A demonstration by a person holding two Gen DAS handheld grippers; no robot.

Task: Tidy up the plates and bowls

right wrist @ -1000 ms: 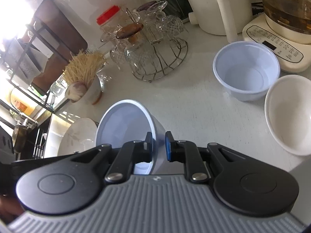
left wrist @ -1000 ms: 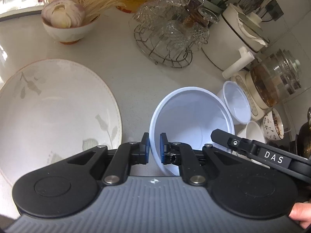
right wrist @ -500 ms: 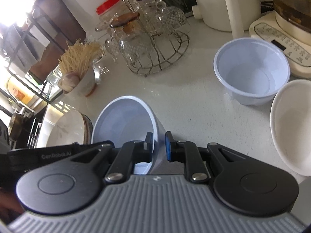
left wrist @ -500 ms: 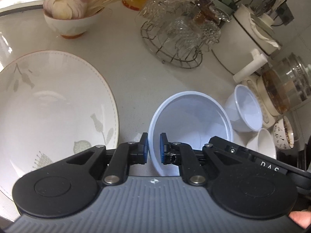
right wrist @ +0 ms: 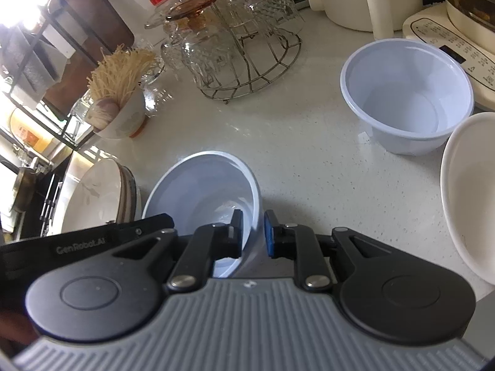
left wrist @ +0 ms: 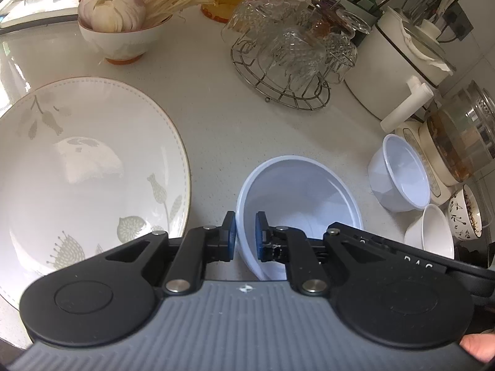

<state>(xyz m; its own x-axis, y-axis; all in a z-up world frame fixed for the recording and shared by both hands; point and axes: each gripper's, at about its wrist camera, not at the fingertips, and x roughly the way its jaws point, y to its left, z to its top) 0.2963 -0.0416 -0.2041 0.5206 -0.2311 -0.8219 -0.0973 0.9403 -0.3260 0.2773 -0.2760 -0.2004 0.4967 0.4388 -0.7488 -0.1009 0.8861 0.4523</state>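
Left claw (left wrist: 246,235): clamped on the near-left rim of a pale blue plastic bowl (left wrist: 301,191) — one blue pad outside the wall, the other inside. Its jaws have just been opening by a small margin, yet the rim remains between the pads and gripped.

Right claw (right wrist: 252,232): clamped on the same blue bowl (right wrist: 204,185) at the opposite side of the rim, one pad inside and one outside. Its jaws have also just been opening slightly, with the wall between them.

The bowl is tilted, mouth turned away from both cameras, low over the pale speckled surface (left wrist: 216,130); whether its base touches cannot be told.

Position of the bowl: just right of a large white plate with a leaf pattern (left wrist: 77,167), which lies flat on the surface — the two are apart. To the far right stand a second blue bowl (left wrist: 400,176), upright, and a plain white bowl (left wrist: 430,232) just beside it, nearly touching.

Behind: a wire rack of upturned glasses (left wrist: 287,55), a footed bowl holding garlic and dry noodles (left wrist: 120,31), a white cooker with a handle (left wrist: 399,71) and a glass kettle on a cream base (left wrist: 458,142).

A fingertip (left wrist: 479,346) shows at the lower right edge of the left wrist view.
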